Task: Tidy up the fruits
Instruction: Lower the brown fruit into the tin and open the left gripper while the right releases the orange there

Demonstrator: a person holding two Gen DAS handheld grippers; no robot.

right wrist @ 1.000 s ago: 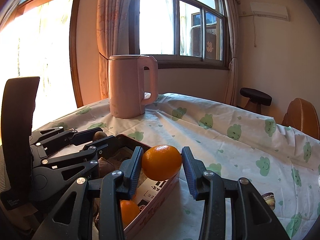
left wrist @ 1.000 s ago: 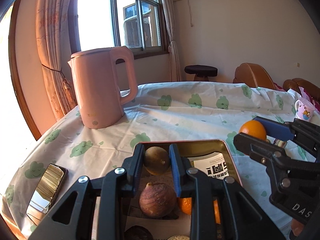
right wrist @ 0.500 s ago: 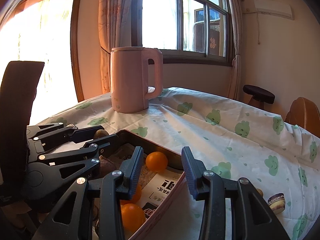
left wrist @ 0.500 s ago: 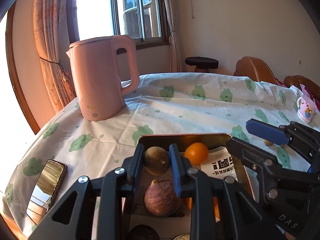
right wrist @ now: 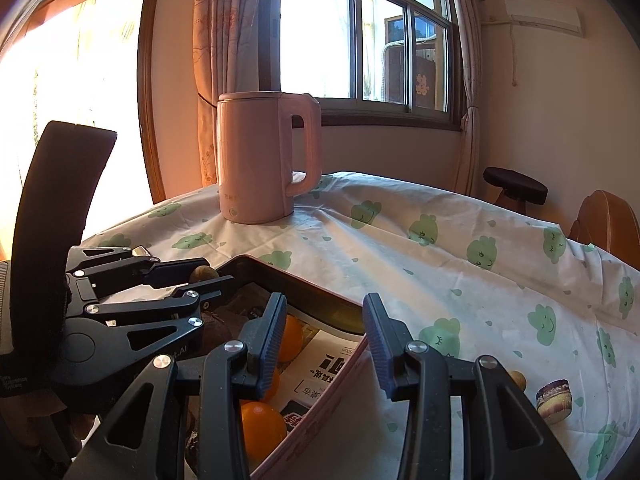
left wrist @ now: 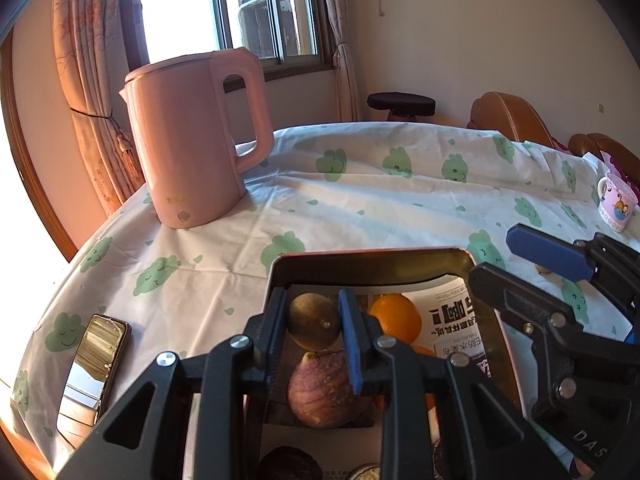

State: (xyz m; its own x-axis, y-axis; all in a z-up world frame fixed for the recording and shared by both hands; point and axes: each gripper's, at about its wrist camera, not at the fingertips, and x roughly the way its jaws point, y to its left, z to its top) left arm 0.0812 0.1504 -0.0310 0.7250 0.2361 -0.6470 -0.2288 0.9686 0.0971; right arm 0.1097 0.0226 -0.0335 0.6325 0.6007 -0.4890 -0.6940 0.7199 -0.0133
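Left gripper [left wrist: 313, 320] fingers pinch small brown fruit [left wrist: 314, 321], held over tin box [left wrist: 372, 266] on desk [left wrist: 360, 200]; right gripper [right wrist: 325, 334] fingers narrow, nothing between, above box's right wall; orange [left wrist: 395, 317] lies in box beside held fruit; purple fruit [left wrist: 322, 390] below; pink kettle [left wrist: 192, 136] stands far back; phone [left wrist: 94, 364] lies at left.

Home dining room, curtained window [right wrist: 364, 40], clothed table [left wrist: 360, 200], pink kettle [left wrist: 192, 140], air conditioner [right wrist: 542, 14]
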